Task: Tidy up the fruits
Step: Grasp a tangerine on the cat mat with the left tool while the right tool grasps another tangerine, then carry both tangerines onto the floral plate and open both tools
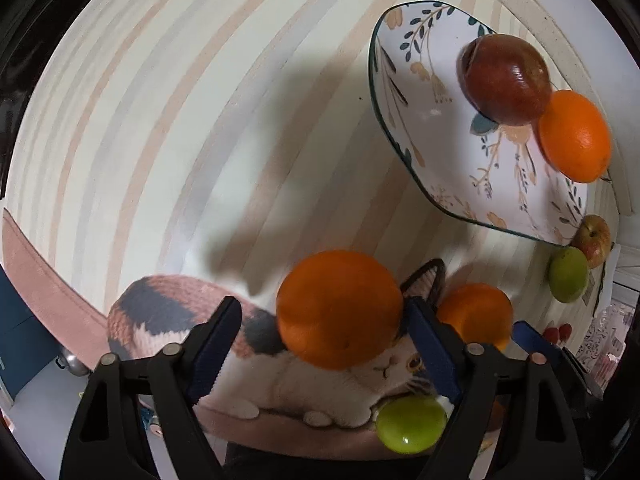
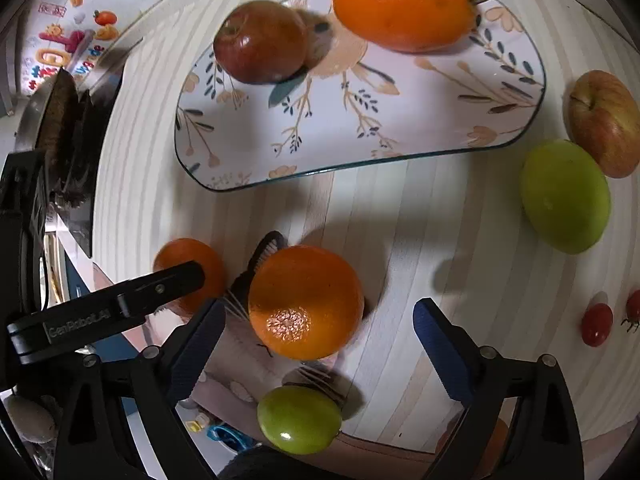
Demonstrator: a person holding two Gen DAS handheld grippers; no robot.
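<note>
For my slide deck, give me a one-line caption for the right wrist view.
Open right gripper approaches an orange, with a dark apple and another orange already on the plate.

Left wrist view: we look steeply down along our own fingers at the striped table, close above it; plate at upper right of frame.
Right wrist view: we look down from close range too; plate across the top, the other gripper's finger entering at lower left.
Shared ground: both views hold the plate, the near orange low in centre, and the green fruit at bottom.
</note>
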